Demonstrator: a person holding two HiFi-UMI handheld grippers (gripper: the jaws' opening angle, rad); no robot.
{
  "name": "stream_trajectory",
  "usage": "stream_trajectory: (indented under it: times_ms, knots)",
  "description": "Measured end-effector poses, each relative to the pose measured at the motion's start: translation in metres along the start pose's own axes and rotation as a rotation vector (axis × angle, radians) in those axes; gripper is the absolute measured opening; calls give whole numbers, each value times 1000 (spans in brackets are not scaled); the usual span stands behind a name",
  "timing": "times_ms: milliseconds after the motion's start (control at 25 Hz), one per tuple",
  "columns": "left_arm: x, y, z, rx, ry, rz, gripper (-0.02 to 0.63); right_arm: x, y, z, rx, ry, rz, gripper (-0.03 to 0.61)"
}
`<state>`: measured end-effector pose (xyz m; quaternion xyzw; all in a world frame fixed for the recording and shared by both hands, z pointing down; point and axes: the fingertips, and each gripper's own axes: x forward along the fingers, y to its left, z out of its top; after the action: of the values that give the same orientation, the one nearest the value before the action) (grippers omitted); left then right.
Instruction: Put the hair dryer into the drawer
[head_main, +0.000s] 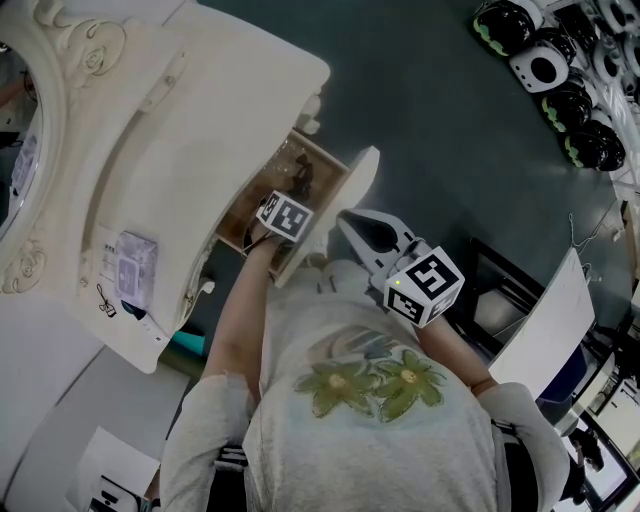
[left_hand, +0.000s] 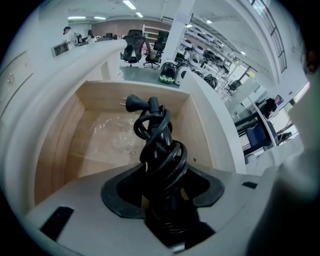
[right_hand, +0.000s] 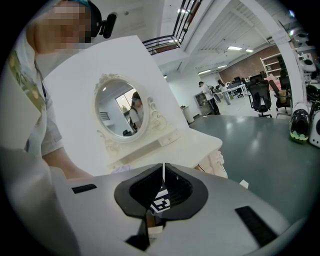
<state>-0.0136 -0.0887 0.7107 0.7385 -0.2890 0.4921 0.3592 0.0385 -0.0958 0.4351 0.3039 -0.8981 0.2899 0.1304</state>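
Observation:
The black hair dryer (left_hand: 161, 155), its cord wound round it and the plug (left_hand: 133, 103) sticking out at the top, is clamped in my left gripper (left_hand: 162, 172), which is shut on it. It hangs inside the open wooden drawer (left_hand: 55, 150) of the white dressing table (head_main: 200, 110). In the head view the drawer front (head_main: 352, 182) stands pulled out, and the left gripper's marker cube (head_main: 285, 216) sits over the drawer; the dryer itself is hidden there. My right gripper (right_hand: 163, 167) is shut with nothing in it and is held near the drawer front (head_main: 360, 232).
Clear crumpled plastic (left_hand: 112, 135) lies on the drawer bottom. An oval mirror (right_hand: 120, 107) stands on the table, and a small lilac box (head_main: 135, 268) lies on its top. Helmets (head_main: 560, 70) line the far floor edge. White boards (head_main: 545, 320) stand to the right.

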Motion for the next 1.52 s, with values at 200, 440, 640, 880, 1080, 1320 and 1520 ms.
stream_trajectory:
  times_ms: [200,440,640,880,1080,1320,1520]
  knots:
    - [4,3,0,-7,18,4,219,1,-5,1,5,-1,-7,25]
    - [9,7,1,-36,52,23,219,2,-10,3,11,0,-7,25]
    - [17,11,1,-49,94,38,219,-1,-18,5,16,-3,-23,25]
    - [21,12,0,-72,141,42,219,-7,-28,5,24,-8,-44,25]
    - [24,12,0,-69,163,35,219,-9,-31,6,31,-13,-48,25]
    - [29,11,0,-70,202,36,219,-12,-36,6,38,-16,-59,25]
    - [31,12,-1,-86,224,41,219,-17,-41,6,41,-20,-74,25]
